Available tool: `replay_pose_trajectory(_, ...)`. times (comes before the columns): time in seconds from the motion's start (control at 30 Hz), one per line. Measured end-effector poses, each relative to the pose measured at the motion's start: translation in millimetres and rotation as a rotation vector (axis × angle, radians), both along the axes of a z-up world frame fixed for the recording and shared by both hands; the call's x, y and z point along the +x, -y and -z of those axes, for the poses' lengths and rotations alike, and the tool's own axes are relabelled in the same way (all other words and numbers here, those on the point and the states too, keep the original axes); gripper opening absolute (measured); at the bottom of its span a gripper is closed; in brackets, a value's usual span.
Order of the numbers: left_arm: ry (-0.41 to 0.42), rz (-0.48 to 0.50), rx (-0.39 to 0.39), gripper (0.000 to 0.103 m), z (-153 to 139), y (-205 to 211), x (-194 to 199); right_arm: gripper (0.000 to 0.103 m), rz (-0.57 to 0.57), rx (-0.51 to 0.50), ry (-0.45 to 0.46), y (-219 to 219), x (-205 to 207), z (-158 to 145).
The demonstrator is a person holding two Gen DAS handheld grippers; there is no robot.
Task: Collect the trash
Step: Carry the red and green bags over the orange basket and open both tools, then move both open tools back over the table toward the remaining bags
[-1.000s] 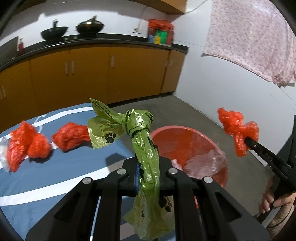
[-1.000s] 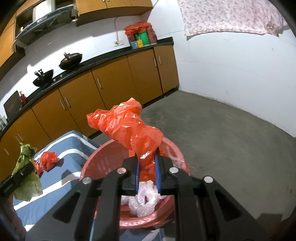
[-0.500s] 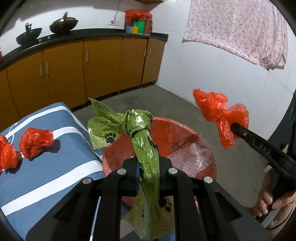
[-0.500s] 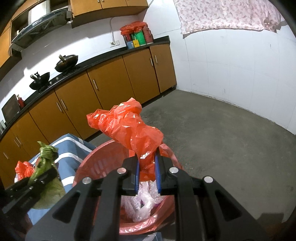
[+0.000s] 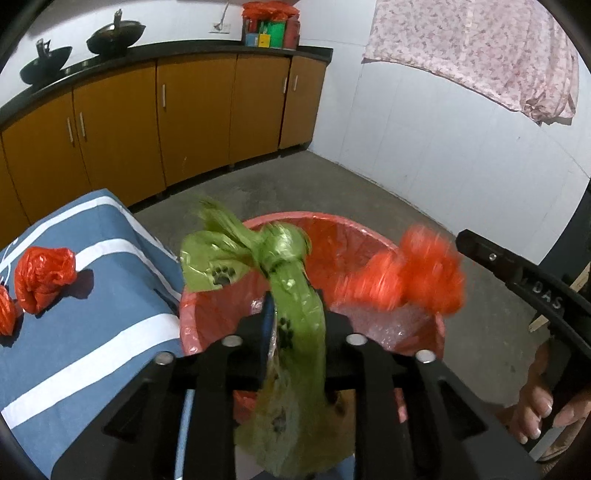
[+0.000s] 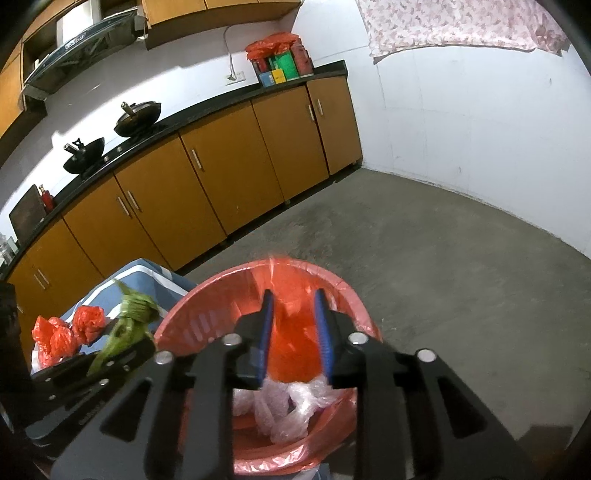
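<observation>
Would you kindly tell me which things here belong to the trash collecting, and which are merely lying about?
Part of the job:
- green bag, between the left gripper's just-opened jaws
- red bag, dropping from the right gripper
- red bin
- red bags on the blue cloth

Just lying about:
- woks
- hanging floral cloth
- counter boxes

The left gripper (image 5: 295, 306) tilts downward, its jaws just opened a little, a green bag (image 5: 295, 314) hanging loose between them. The right gripper (image 6: 293, 325) tilts down too, jaws just parted and free of the red bag (image 6: 293, 350). Fingers (image 5: 535, 410) wrap the right gripper's handle.
</observation>
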State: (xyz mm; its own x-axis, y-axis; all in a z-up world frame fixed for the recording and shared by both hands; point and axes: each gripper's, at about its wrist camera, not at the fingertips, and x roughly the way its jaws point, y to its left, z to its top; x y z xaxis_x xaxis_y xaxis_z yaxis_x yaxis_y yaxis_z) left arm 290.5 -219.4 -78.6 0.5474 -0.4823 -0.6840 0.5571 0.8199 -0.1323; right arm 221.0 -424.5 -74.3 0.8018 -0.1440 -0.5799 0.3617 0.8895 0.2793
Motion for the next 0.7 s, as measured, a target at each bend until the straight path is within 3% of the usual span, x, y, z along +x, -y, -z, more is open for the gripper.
replay_pose_trajectory(0.07,-0.001,-0.013,0.000,0.037,1,-3,1,0.035,0.003,0.006,-0.001,1,-1,3)
replay_pose_trajectory(0.4,-0.006,-0.101,-0.027,0.040,1,-41,5,0.036,0.019,-0.008,-0.007,-1,-3,0)
replay_pose_trajectory(0.7,0.056,-0.255,-0.019,0.045,-6,-129,3,0.036,-0.092,-0.042,-0.010,-50,19,-8)
